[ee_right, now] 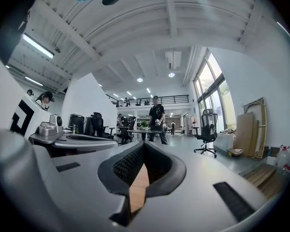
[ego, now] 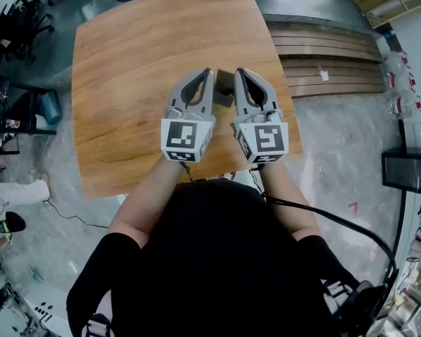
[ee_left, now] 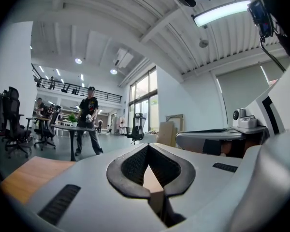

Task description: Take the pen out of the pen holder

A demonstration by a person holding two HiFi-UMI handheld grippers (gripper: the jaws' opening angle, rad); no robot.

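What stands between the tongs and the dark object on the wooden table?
Nothing visible. The small dark object sits on the brown wooden table directly between the left tongs and right tongs; no pen shows.

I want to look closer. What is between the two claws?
In the head view, a small dark object sits on the table between the left claw and right claw, mostly hidden.

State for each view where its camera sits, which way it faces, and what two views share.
Head view: on the person's head, facing steeply down at the wooden table; both forearms, left gripper and right gripper show.
Left gripper view: on the left gripper, looking along its shut jaws across a hall; right gripper at right.
Right gripper view: mirrors this, left gripper at left.
Shared: both gripper views catch one standing person.
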